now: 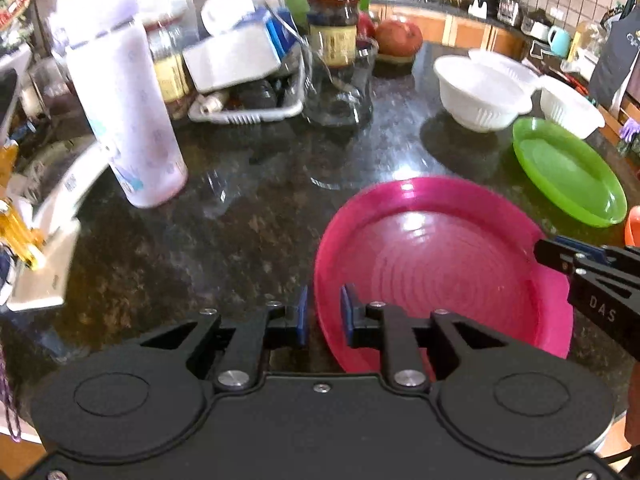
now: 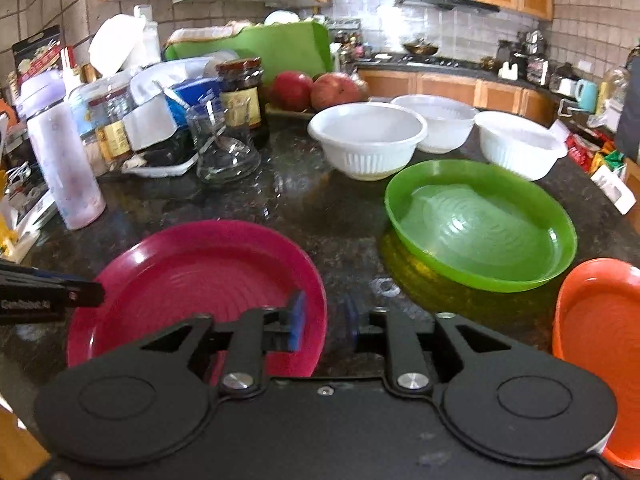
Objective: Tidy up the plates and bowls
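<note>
While both my grippers straddle opposite rims of the pink plate [image 2: 192, 276] near the surface's front edge, left gripper [image 1: 323, 316] and right gripper [image 2: 322, 318] jaws stand parted, gripping nothing. Uneven closing could, I judge, tip it toward the green plate [image 2: 480, 224].

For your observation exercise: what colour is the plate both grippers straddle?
Magenta pink plate; clearest in the right wrist view.
</note>
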Available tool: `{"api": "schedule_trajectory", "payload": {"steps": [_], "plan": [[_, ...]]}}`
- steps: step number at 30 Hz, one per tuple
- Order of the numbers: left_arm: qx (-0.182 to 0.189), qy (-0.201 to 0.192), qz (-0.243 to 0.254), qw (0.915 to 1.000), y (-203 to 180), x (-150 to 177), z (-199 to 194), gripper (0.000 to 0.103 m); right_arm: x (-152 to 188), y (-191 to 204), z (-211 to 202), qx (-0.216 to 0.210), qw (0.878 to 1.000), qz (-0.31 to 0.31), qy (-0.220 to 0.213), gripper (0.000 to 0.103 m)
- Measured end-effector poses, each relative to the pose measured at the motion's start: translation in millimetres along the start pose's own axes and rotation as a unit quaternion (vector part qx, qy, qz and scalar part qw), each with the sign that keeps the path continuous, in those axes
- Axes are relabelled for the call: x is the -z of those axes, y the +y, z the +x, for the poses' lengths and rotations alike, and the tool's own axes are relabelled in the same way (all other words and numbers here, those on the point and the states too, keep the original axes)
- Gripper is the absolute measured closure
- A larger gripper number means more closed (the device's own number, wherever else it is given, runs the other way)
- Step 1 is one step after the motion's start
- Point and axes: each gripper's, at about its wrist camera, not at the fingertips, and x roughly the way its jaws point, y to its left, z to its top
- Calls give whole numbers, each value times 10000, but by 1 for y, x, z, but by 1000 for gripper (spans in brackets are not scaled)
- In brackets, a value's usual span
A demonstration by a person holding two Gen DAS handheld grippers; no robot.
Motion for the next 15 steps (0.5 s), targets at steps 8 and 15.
{"api": "schedule_trajectory", "payload": {"steps": [8,15], "plan": [[200,-411,-152,9988,1,-10,-13,46,1,-14,-32,523,9949,228,-832,57],[151,-725,51,9972,-38,-15,-21,37,7,-59,-71,1212,9809,352,-1479,42]]}}
